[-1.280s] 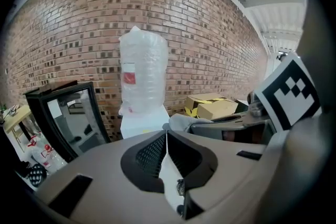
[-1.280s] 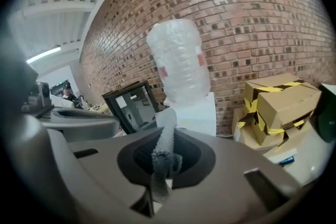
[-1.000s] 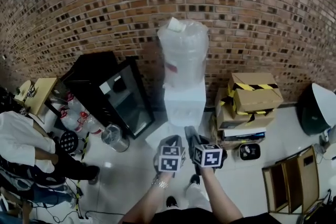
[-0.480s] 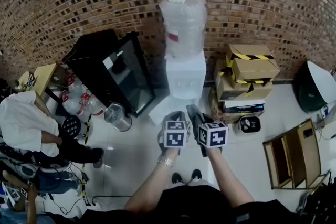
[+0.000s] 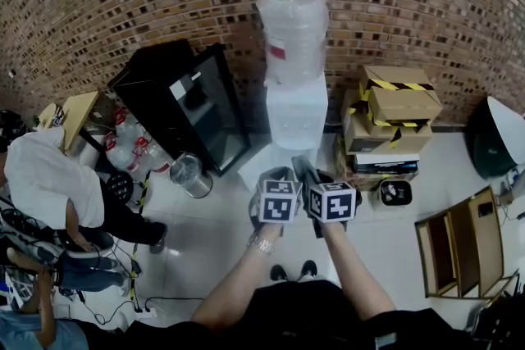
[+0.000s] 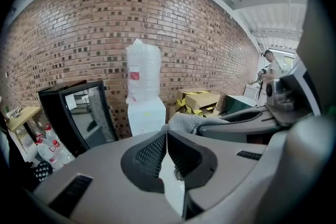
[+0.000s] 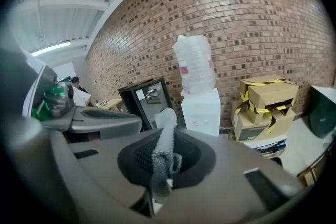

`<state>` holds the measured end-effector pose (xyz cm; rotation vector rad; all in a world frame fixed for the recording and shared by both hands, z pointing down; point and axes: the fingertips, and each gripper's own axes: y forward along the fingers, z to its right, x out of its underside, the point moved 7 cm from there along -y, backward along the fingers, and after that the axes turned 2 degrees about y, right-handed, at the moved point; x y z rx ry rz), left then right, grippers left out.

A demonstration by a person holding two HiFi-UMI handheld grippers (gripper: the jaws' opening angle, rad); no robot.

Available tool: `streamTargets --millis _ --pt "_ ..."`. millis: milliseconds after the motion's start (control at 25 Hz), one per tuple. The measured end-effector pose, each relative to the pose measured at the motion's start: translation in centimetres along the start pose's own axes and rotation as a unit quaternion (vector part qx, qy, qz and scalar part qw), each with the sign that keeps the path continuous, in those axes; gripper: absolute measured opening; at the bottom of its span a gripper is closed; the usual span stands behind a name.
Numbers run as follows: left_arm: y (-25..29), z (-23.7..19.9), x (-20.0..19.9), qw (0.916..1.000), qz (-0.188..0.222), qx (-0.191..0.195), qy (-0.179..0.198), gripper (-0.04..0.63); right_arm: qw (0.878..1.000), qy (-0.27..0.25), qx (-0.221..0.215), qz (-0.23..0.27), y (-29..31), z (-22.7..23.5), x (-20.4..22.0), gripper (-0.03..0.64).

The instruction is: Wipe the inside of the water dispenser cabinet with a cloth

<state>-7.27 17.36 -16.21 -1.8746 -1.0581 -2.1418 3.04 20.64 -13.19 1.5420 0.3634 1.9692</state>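
The white water dispenser [image 5: 295, 117] stands against the brick wall with a plastic-wrapped bottle [image 5: 293, 29] on top. It also shows in the left gripper view [image 6: 146, 116] and the right gripper view [image 7: 202, 109]. A white panel [image 5: 261, 166] sticks out at its foot. My two grippers are held side by side in front of it, some way short. The left gripper [image 5: 275, 176] [image 6: 167, 140] is shut with nothing in it. The right gripper [image 5: 302, 170] [image 7: 164, 139] is shut on a grey cloth [image 7: 164, 152], whose fold is also visible from the left gripper's side [image 6: 190, 122].
A black glass-door fridge [image 5: 187, 115] stands left of the dispenser, with a metal pot [image 5: 187, 173] and water bottles [image 5: 123, 152] nearby. Taped cardboard boxes [image 5: 394, 111] are stacked to the right. A person [image 5: 49, 193] crouches at far left. A wooden shelf unit [image 5: 459, 246] lies at right.
The head view has shifted so the dispenser and fridge sit higher in the picture. Both grippers stay together in front of the dispenser; the cloth stays gripped. The person at left has moved a little.
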Motion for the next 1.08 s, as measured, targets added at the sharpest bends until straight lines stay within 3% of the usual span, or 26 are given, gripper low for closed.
streamTargets --millis 480,1080 --pt "0.9 1.8 0.6 0.9998 -0.014 0.007 -0.013 0.008 1.000 0.014 -0.005 -0.017 0.3 1.2 1.2 0.021" --pt "3.4 -1.1 -1.6 0.9995 -0.014 -0.006 -0.027 0.008 1.000 -0.003 -0.020 -0.008 3.0 1.7 -2.9 0.021"
